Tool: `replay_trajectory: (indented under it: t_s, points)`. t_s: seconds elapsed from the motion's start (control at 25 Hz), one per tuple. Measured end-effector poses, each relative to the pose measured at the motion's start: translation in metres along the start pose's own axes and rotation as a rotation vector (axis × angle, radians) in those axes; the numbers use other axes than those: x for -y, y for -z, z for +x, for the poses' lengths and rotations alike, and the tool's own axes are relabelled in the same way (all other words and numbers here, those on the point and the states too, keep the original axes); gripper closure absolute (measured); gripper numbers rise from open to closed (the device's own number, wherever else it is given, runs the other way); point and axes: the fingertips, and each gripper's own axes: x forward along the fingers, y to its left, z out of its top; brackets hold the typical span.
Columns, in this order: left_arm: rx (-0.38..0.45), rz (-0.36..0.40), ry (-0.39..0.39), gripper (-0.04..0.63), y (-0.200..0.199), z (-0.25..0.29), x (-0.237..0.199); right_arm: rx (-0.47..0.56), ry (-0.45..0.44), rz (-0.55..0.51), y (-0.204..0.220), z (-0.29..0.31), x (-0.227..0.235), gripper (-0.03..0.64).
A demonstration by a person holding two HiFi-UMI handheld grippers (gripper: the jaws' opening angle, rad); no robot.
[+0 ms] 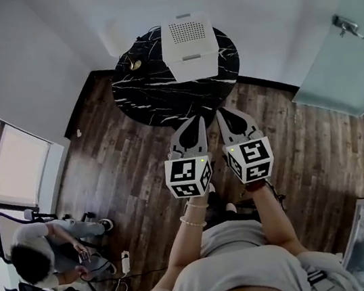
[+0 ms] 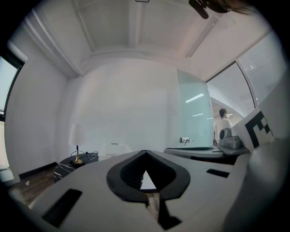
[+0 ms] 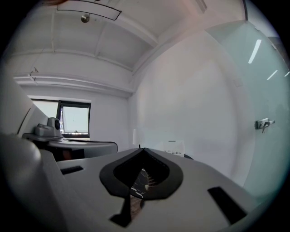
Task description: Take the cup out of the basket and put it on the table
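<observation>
A white perforated basket (image 1: 189,46) stands on the round black marble table (image 1: 153,94) ahead of me; no cup shows in any view. My left gripper (image 1: 198,118) and right gripper (image 1: 220,111) hang side by side over the wooden floor, short of the table's near edge, both pointing level at it. Each has its jaws together at the tips and nothing between them. In the left gripper view the left gripper (image 2: 144,152) faces the basket (image 2: 113,148) far off. The right gripper (image 3: 140,149) sees the basket (image 3: 174,147) just past its tip.
A small lamp with a gold base (image 1: 133,64) stands on the table's left side. A glass door with a handle (image 1: 347,26) is at the right. A person sits at a desk (image 1: 44,249) to the lower left, with chairs and floor cables nearby.
</observation>
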Motion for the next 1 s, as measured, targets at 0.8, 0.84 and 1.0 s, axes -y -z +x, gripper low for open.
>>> replay_trajectory:
  t_s: [0.8, 0.84, 1.0]
  points:
    - [-0.011, -0.005, 0.114, 0.589, -0.01, 0.082, -0.07, 0.0, 0.097, 0.003, -0.008, 0.102, 0.016, 0.609]
    - [-0.012, -0.003, 0.118, 0.589, -0.011, 0.085, -0.074, 0.0, 0.1, 0.004, -0.008, 0.106, 0.015, 0.609]
    - [-0.014, 0.003, 0.136, 0.589, -0.011, 0.092, -0.086, 0.002, 0.114, 0.006, -0.008, 0.121, 0.012, 0.609]
